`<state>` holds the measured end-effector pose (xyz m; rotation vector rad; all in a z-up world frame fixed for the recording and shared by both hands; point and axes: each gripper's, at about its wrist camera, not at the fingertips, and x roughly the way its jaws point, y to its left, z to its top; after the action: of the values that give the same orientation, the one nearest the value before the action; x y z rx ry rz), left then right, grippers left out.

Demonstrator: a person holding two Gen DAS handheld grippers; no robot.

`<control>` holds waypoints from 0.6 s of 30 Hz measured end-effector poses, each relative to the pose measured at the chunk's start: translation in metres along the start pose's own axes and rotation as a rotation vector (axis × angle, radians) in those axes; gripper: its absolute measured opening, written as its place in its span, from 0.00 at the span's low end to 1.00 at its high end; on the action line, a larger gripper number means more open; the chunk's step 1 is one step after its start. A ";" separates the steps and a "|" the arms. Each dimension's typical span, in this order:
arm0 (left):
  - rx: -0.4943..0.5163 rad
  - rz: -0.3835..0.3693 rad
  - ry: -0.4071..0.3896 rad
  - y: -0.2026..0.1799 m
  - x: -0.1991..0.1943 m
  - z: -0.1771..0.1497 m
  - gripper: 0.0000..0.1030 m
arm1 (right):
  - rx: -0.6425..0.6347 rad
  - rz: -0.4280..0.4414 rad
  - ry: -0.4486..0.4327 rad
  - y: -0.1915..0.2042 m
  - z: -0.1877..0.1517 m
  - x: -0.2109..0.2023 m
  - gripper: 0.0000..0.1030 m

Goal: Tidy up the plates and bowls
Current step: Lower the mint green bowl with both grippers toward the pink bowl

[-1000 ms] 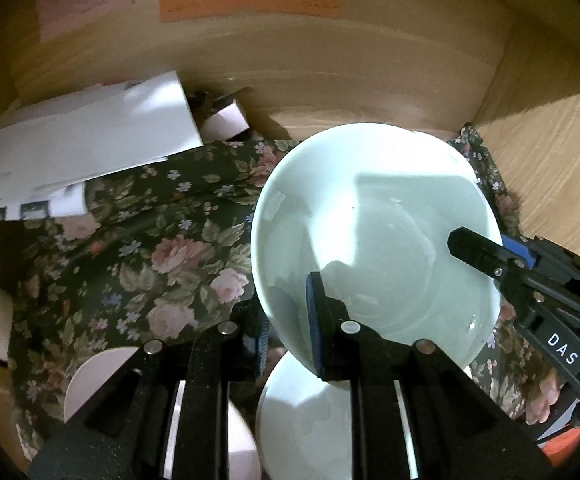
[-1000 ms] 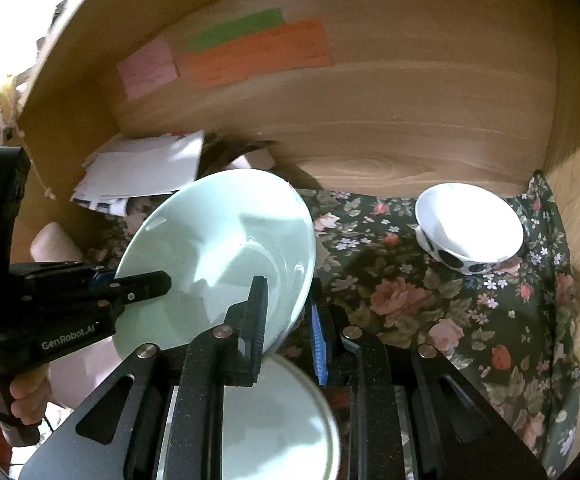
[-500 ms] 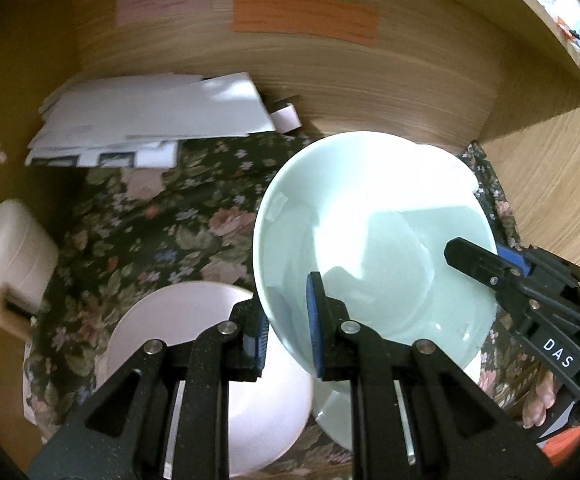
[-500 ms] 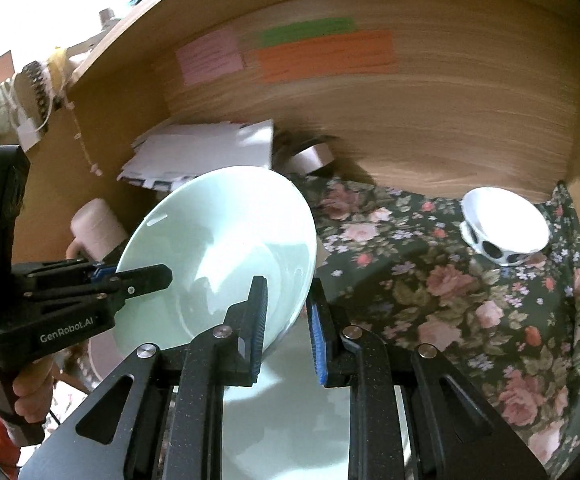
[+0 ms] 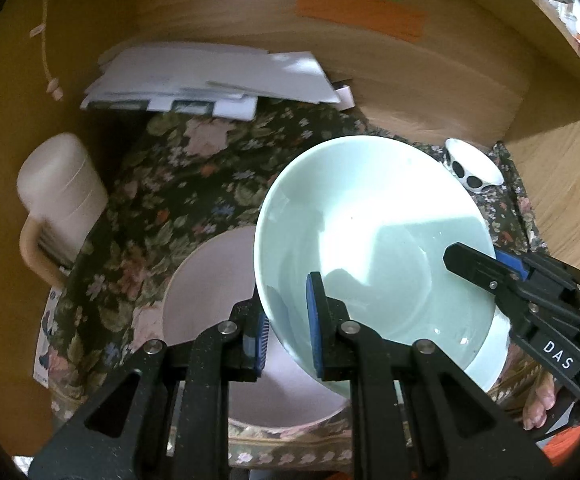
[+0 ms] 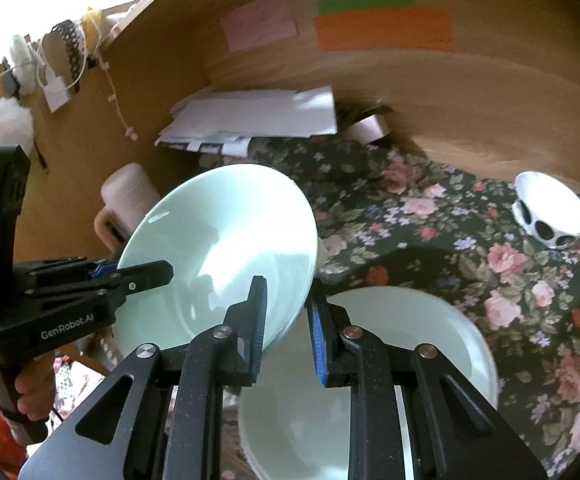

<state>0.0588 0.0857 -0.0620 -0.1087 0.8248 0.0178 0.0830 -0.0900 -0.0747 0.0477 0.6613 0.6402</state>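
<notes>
a glossy pale green ceramic bowl is held up off the dark floral tablecloth, tilted, with both grippers clamped on its rim from opposite sides. the left gripper has 1 blue-padded finger inside the near rim and 1 outside, pinching the wall between them; the right gripper does the same on the bowl's other edge, its inner finger against the inside face and its outer finger behind. the bowl's open mouth faces the left wrist camera and leans away to the left in the right wrist view. directly beneath and to the left of the raised bowl lies a round pale pink plate; beneath and to the right sits a second pale green bowl, resting on the cloth just under the right gripper's fingers. so the held bowl hangs between these 2 dishes, and the matching green one lies nearer the right hand, which looks like the likelier nesting spot. a small white bowl with black spots stands well apart by the wooden wall, and a cream plastic mug and a stack of white papers sit at the back left.
</notes>
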 end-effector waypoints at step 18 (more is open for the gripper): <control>-0.086 0.035 0.036 0.044 0.009 -0.022 0.16 | -0.014 0.043 0.103 0.029 -0.015 0.045 0.18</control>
<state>0.0463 0.1267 -0.0869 -0.1758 0.8620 0.0839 0.0861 -0.0438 -0.1046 0.0153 0.7570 0.6918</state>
